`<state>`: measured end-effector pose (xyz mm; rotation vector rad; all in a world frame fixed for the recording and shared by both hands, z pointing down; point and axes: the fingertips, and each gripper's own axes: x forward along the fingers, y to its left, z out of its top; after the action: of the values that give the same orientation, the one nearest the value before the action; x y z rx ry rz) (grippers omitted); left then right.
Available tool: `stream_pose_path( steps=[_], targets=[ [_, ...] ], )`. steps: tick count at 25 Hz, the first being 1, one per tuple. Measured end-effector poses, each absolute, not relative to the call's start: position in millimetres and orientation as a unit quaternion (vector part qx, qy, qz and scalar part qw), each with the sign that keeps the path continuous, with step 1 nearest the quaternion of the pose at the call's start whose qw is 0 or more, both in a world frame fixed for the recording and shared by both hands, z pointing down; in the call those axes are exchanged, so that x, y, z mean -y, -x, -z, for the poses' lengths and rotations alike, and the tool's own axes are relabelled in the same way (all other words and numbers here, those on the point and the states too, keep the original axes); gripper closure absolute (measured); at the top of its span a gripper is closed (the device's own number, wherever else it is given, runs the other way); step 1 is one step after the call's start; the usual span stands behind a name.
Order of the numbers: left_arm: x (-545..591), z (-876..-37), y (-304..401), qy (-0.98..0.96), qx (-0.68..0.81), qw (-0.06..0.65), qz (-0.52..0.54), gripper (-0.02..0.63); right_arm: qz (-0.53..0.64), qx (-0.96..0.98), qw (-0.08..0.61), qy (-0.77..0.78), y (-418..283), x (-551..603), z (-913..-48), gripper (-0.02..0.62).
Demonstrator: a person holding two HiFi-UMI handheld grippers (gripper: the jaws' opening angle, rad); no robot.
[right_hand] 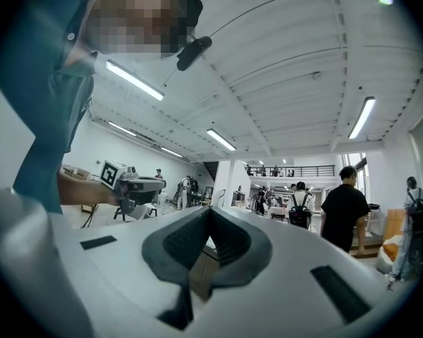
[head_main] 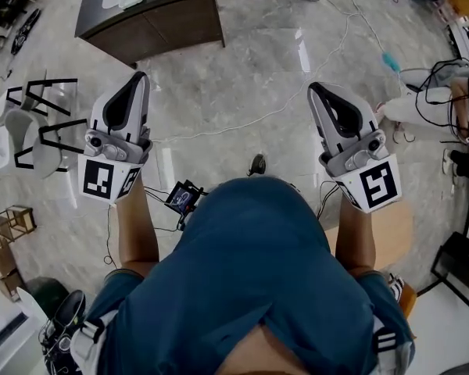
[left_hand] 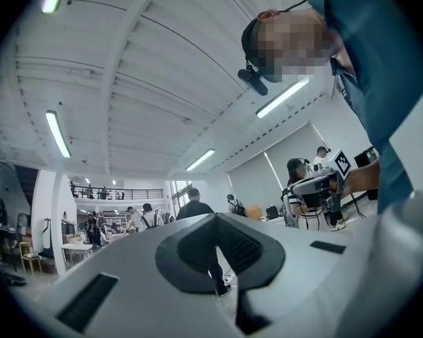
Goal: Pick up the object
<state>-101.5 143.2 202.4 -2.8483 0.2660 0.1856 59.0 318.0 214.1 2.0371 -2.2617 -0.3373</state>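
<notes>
- two grippers are held out over the grey floor [head_main: 242, 92], one in each hand.
- the left gripper [head_main: 141, 76] has its two jaws pressed together and holds nothing.
- the right gripper [head_main: 313, 87] has its two jaws together too, and is empty.
- one dark cabinet [head_main: 168, 22] stands well ahead of the jaws.
- i cannot tell which thing is the one to pick up.
</notes>
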Motion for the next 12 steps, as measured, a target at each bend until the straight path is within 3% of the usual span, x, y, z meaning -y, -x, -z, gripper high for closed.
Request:
stream_pose_path(
  steps=[12],
  targets=[
    [-110.8,-201.5,28.1,0.981,-0.120,0.142,-0.056,0.603,0.102,0.762,0.032,-0.638,-139.0,-270.2,-217.7,0.581]
  ],
)
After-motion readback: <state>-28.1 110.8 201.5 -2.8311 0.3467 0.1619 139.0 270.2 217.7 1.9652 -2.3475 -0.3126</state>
